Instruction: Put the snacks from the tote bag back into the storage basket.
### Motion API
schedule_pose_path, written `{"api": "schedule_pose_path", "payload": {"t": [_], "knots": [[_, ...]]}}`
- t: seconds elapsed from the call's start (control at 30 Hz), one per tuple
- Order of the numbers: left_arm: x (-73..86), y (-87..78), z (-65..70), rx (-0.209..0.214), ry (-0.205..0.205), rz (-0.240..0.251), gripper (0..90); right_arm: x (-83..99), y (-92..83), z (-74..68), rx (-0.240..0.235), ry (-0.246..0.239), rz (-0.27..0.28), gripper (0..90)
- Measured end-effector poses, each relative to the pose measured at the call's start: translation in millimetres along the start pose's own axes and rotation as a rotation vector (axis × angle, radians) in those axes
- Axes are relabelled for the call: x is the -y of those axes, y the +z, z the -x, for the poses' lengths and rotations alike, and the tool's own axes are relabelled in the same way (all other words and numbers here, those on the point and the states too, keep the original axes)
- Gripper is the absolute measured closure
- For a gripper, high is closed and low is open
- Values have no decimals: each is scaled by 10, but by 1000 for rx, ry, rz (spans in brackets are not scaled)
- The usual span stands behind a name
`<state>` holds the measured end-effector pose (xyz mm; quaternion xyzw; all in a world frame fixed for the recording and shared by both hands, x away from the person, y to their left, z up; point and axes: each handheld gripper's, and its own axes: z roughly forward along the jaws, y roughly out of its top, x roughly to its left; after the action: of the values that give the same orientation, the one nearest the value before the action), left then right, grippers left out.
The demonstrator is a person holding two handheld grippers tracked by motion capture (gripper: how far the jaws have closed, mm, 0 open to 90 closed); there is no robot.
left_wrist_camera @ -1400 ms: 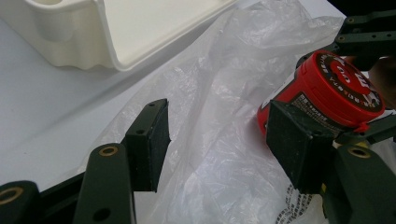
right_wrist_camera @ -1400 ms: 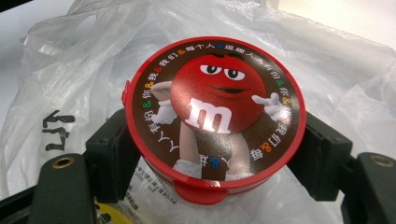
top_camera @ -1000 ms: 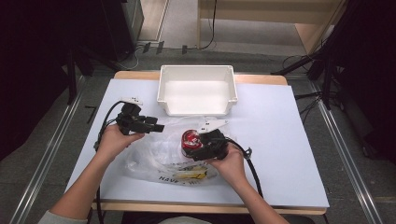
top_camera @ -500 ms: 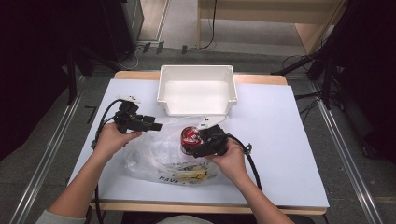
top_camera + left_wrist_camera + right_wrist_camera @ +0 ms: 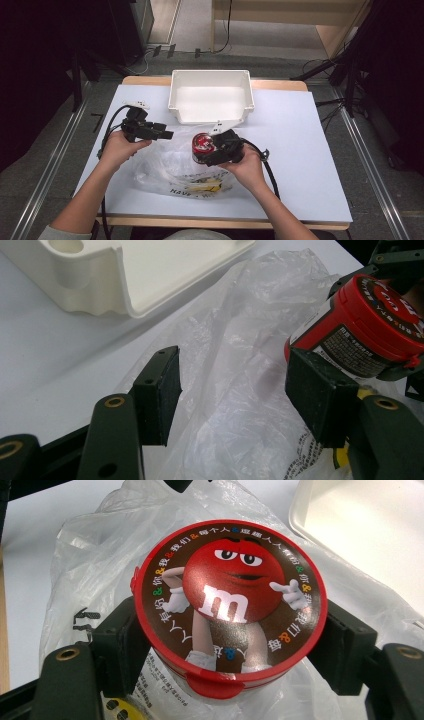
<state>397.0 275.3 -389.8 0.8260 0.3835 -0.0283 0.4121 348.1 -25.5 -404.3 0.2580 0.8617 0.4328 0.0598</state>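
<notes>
A round tub with a red lid and a cartoon candy figure (image 5: 230, 600) sits between the jaws of my right gripper (image 5: 230, 645), which is shut on its sides. In the high view the tub (image 5: 202, 144) hangs tilted over a crumpled clear plastic bag (image 5: 170, 170) at the table's middle, held by the right gripper (image 5: 210, 151). My left gripper (image 5: 167, 134) is open at the bag's upper left edge. In the left gripper view its jaws (image 5: 232, 390) stand apart over the bag (image 5: 240, 340), with the tub (image 5: 370, 320) just beyond the right jaw.
A white plastic tray (image 5: 210, 75) stands at the back centre of the table, close behind the bag. Printed text and something yellow (image 5: 205, 187) show through the bag's near end. Cables trail from both grippers. White table surface (image 5: 300, 165) lies to the right.
The right gripper with the tub has lifted slightly toward the tray. The left gripper has barely moved and stays open.
</notes>
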Motion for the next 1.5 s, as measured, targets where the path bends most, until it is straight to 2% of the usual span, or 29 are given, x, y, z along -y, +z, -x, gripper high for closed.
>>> {"api": "schedule_pose_path", "payload": {"t": [0.4,0.63,0.93,1.27,1.5], "knots": [[-10,-43,-52,1,-16,7,401,-138,-50,60,-11,-2,8,260],[-35,-39,-35,2,-9,2,402,-193,-73,98,-10,14,6,260],[-61,-50,-51,-3,-15,13,400,-260,-85,129,-4,9,1,260],[-82,-5,-66,-6,-15,6,400,-352,-133,229,-8,20,20,260],[-82,-7,-79,-6,-12,4,400,-431,-170,292,6,15,33,260]]}}
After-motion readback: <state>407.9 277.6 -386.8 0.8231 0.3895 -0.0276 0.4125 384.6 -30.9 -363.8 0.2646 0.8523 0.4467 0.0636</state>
